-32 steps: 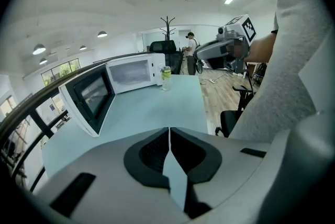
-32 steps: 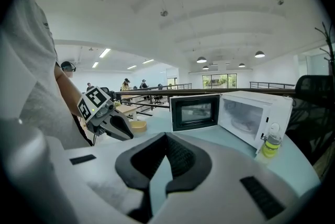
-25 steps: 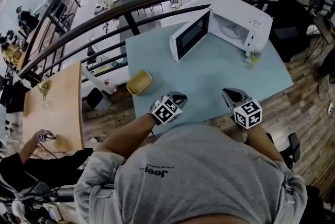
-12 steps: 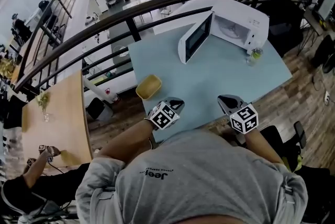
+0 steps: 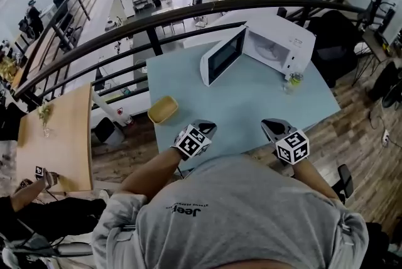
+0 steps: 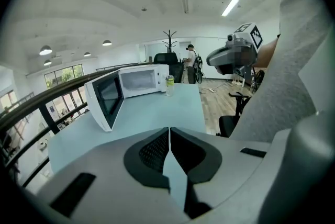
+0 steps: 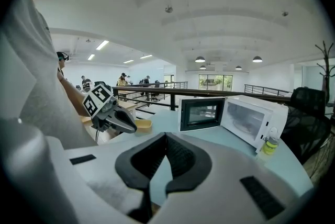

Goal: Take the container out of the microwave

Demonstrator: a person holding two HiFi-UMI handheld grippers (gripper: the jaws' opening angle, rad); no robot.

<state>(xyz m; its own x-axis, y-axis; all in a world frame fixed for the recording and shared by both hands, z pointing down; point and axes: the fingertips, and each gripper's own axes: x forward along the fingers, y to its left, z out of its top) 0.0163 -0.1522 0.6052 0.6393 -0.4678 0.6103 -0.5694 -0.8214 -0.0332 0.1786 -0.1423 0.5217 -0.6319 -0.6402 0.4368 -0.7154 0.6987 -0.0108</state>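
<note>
Seen from the head view, with the pale blue table taken as the dial, the white microwave oven stands at about 1 o'clock on the far side. Its door is swung wide open toward 11 o'clock, with the dark window facing the person. The task's thing, a shallow yellow container, is outside the oven. It lies on the tabletop at about 9 o'clock, right at the table's left edge and well apart from the microwave. A small clear bottle of yellow-green liquid stands just beside the microwave's front corner, at about 3 o'clock. Both grippers hang over the near edge of the table, close to the person's grey shirt. The left gripper is at 7 o'clock, the nearer of the two to the container but apart from it, and the right gripper is at 5 o'clock. In the left gripper view the black ribbed pads meet at their tips, with only a thin slit behind them, and grip nothing. In the right gripper view the pads are pressed together and likewise have hold of nothing. Both grippers point across the table toward the microwave. A curved black railing runs beyond the table from 9 o'clock round to 1 o'clock, and a wooden table stands off to the left past 9 o'clock.
</note>
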